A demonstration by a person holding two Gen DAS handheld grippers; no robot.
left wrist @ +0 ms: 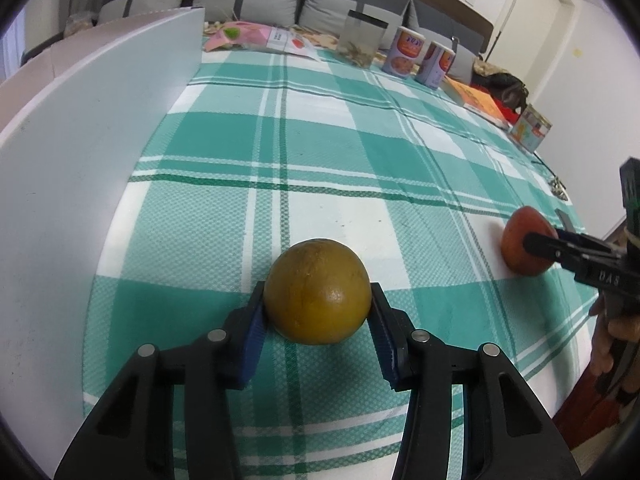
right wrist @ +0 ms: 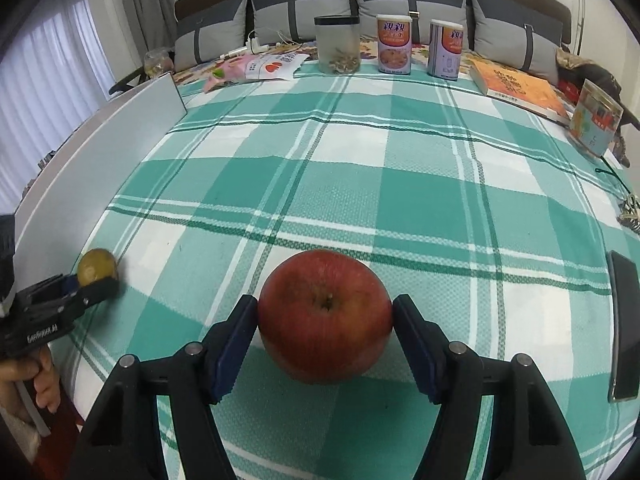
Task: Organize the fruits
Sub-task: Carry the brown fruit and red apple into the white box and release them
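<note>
A yellow-brown orange rests on the checked green tablecloth between the fingers of my left gripper; both blue pads touch its sides. A red apple sits on the cloth between the fingers of my right gripper, pads against its sides. In the left wrist view the apple shows at the far right with the right gripper around it. In the right wrist view the orange shows at the far left with the left gripper around it.
A white board stands along the table's left side. At the far edge are snack packets, a clear jar, two printed cans, an orange book and a small tin. A black phone and keys lie right.
</note>
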